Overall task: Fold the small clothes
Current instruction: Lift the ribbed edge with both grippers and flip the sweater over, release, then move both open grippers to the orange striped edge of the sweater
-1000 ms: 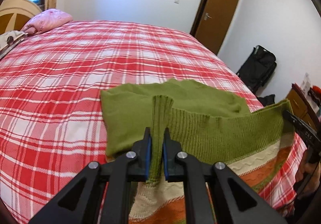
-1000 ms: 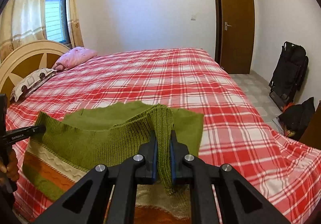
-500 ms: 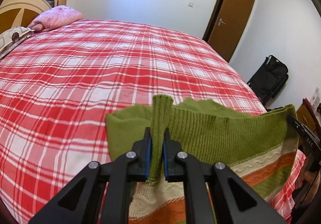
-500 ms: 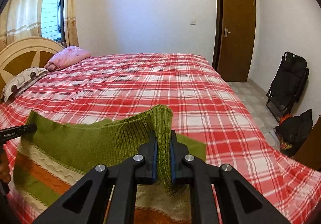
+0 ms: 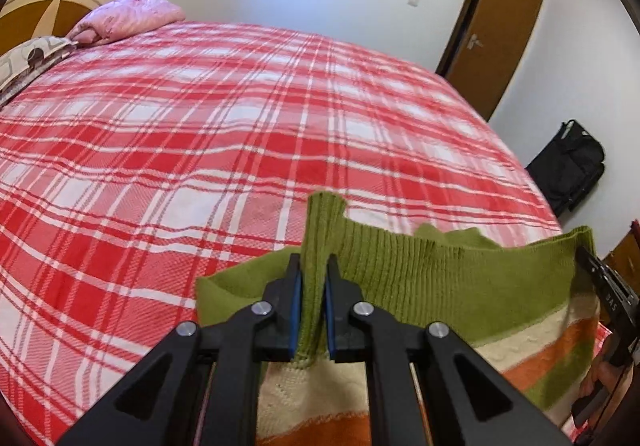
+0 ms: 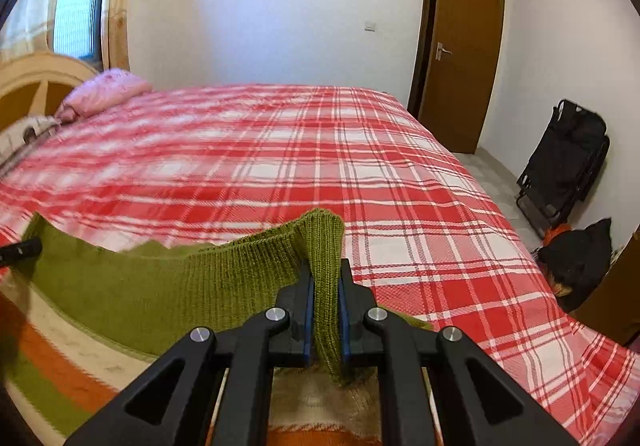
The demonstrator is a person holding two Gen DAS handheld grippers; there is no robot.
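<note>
Sweater (image 5: 440, 278), knitted, olive green ribbed hem band above cream, orange and green stripes; one item, held up by its hem over the near edge of the bed.

Left wrist view. Left gripper (image 5: 313, 304) closed narrow on a bunched corner of the ribbed hem, a tuft of knit standing up between the blue pads. Hem band runs taut to the right, where the right gripper (image 5: 600, 278) shows at the far right edge at the other corner; its closure cannot be read from this side. A plain green layer of the same garment lies just beyond the hem. Bed (image 5: 200, 118) with red-and-white checked cover, far side bare; pink pillow (image 5: 128, 16) at far left; brown door (image 5: 496, 30) far right; black bag (image 5: 572, 162) against the wall.

Right wrist view. Right gripper (image 6: 325, 316) shut tight on its hem corner, knit folded over the pads. Band stretches left to the left gripper, seen only as a dark tip at the left edge. Striped body hangs low and near, partly blurred.

Step in hand, judged: hem lifted and spread between both tools, fold carry under way. Next move calls for both corners travelling together toward the far part of the garment, level and taut, then lowering before release, so edges meet squarely. Loose knit likely to sag in the middle.
</note>
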